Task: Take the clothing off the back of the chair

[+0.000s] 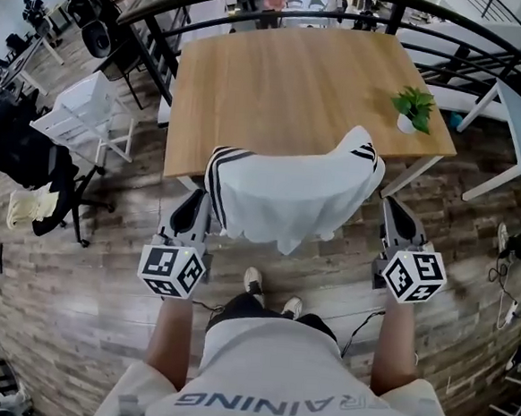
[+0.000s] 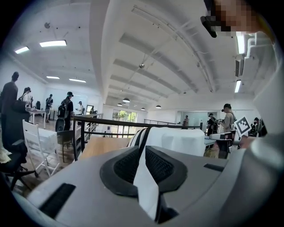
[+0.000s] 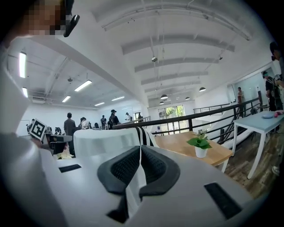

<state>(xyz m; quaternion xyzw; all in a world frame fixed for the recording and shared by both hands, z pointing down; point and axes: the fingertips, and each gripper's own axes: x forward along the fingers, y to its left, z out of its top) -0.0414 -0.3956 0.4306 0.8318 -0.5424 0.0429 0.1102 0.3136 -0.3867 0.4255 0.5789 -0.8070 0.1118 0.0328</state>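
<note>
We read one print only: grey capital letters, seemingly "RAINING", seen upside down across the chest of the person's white short-sleeved shirt, at the bottom of the head view.

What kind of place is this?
Probably a big open office, maybe on an upper level. There is a wooden table with a potted plant, a black railing along the edge, strip lights on the ceiling, and people standing near desks.

Obstacles: clothing draped dead centre; wooden table, 12 o'clock; potted plant, 2 o'clock. Free: floor, 3 and 9 o'clock.
</note>
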